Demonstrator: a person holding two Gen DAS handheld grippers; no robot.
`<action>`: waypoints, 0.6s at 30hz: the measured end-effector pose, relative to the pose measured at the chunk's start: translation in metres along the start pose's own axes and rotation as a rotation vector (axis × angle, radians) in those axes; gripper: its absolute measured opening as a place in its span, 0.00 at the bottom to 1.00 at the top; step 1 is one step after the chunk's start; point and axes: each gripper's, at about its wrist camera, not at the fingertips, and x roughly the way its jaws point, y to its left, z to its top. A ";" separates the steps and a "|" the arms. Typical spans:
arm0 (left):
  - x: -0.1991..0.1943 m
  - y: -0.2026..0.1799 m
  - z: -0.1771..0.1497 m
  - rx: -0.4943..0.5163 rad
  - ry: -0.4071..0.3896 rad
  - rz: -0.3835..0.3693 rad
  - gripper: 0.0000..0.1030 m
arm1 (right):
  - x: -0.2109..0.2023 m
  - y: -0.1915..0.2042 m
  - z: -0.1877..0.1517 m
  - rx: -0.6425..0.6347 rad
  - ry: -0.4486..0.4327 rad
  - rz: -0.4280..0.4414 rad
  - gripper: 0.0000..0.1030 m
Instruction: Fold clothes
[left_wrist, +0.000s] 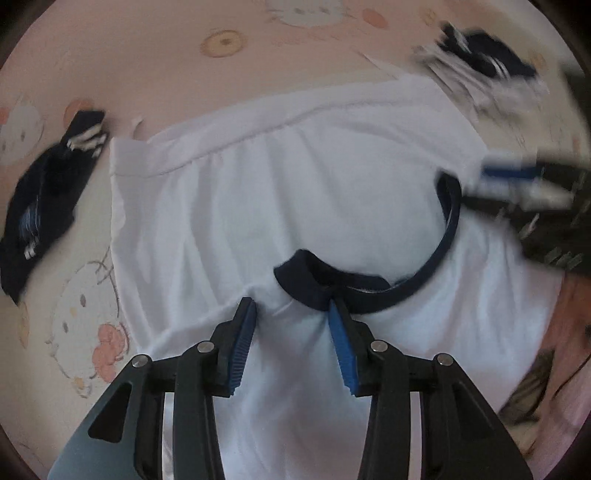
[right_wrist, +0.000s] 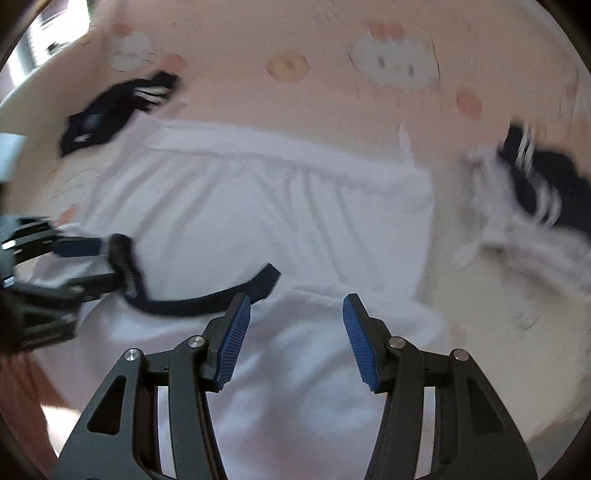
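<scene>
White shirt (left_wrist: 303, 206) with navy collar (left_wrist: 369, 291), spread flat, wrinkled, on pink sheet.

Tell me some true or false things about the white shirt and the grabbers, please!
1. The white shirt has a dark blue collar. True.
2. The shirt lies on a plain green sheet. False: the sheet is pink with cartoon cats.
3. The left gripper stands open over the shirt near the collar. True.
4. The right gripper is squeezed shut on a sock. False: it is open, with only white shirt cloth below it.
5. The sleeves are dark blue with white stripes. True.
</scene>
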 end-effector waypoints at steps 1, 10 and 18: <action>0.000 0.008 0.002 -0.043 -0.024 -0.015 0.43 | 0.006 -0.005 -0.001 0.041 -0.006 0.001 0.56; -0.029 0.049 0.003 -0.282 -0.199 -0.078 0.44 | -0.024 -0.044 -0.023 0.250 -0.105 -0.078 0.56; -0.007 0.036 -0.016 -0.201 -0.170 0.167 0.47 | -0.014 -0.022 -0.028 0.109 -0.077 -0.105 0.61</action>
